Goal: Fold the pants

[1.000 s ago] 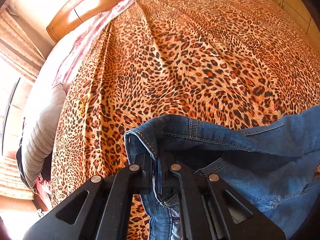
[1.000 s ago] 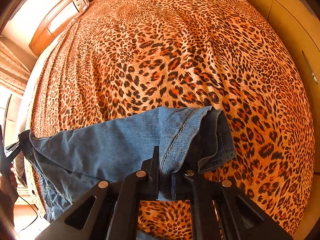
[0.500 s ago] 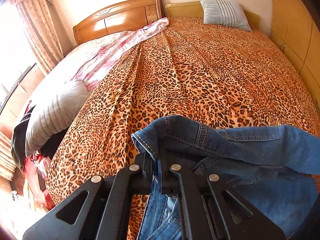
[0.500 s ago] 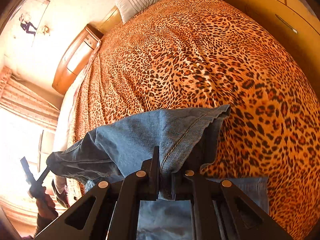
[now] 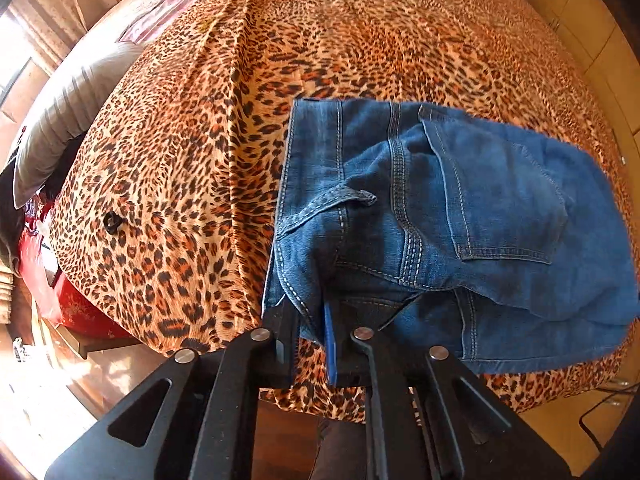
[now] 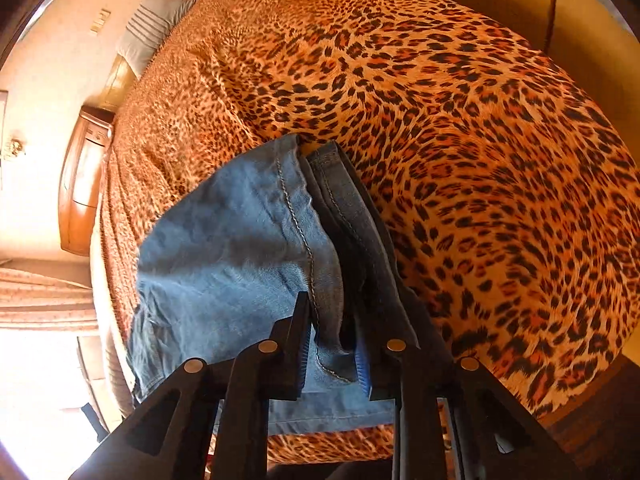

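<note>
Blue denim pants (image 5: 460,216) lie folded on the leopard-print bed cover (image 5: 360,40), waistband end to the left with a back pocket facing up. My left gripper (image 5: 312,344) has its jaws slightly parted around the waistband edge at the bed's near edge. In the right wrist view the leg end of the pants (image 6: 256,248) lies on the cover (image 6: 480,160). My right gripper (image 6: 332,356) has its jaws parted with the hem fabric loose between them.
A grey pillow (image 5: 68,108) and a pink sheet (image 5: 168,12) lie at the bed's left side. A wooden headboard (image 6: 84,184) and a striped pillow (image 6: 152,28) stand at the far end. Wooden panels (image 5: 592,40) border the right. Floor shows below the bed edge.
Both grippers have carried the pants forward and down onto the bed, folding them over. Both sets of jaws have parted from a tight grip on the denim.
</note>
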Demonstrator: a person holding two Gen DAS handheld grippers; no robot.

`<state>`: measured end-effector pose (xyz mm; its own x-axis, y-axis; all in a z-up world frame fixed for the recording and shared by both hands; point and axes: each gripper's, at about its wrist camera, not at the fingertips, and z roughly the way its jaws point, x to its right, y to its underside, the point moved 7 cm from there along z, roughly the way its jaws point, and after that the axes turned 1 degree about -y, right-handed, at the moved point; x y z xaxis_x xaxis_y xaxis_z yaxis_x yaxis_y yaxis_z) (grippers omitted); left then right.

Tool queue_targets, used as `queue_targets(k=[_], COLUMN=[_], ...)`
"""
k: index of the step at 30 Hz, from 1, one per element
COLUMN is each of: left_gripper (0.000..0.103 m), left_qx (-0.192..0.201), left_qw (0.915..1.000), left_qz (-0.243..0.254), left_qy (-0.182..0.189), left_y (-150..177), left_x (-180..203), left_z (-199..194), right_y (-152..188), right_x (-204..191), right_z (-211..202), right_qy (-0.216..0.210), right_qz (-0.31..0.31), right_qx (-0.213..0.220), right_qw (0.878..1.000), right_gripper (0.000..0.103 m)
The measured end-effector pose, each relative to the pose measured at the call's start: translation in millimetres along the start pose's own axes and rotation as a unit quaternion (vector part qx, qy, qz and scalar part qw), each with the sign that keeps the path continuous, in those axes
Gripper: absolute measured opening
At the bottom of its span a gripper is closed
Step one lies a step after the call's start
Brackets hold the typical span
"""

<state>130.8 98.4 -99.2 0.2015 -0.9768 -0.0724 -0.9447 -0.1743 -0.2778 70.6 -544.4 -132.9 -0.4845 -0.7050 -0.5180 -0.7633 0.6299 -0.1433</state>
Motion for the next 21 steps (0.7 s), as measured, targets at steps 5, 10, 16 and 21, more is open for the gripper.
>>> queue_targets(k=[5,10,16,21], left_gripper=[0.041,0.049,0.049,0.048], left_qx=[-0.019,-0.081,-0.128,-0.123], left_qw=[0.992,0.9585,0.9445,0.9528], left_qz=[-0.097,-0.208,-0.236,-0.227], left_qy=[0.079,0.177,0.19,0.16], left_y=[4.8,8.6,5.4,-23.1], left_x=[-18.1,-4.7,30.6,41.4], left_z=[-19.3,-1.1,31.3,47.6], right_y=[16.3,29.0,20.8,8.6], right_x=[1.1,7.6,9.0,4.2], right_z=[-12.4,30.8,58.6,71.7], right_qy=[-0.048,-0.062,-0.073,-0.079], right_qz=[0.039,0.084,0.133,0.147], right_qx=[0.006,-0.018,-0.008,0.001], right_qw=[0.998,0.994,0.988,0.986], right_gripper=[0.06,0.06,0.06,0.055])
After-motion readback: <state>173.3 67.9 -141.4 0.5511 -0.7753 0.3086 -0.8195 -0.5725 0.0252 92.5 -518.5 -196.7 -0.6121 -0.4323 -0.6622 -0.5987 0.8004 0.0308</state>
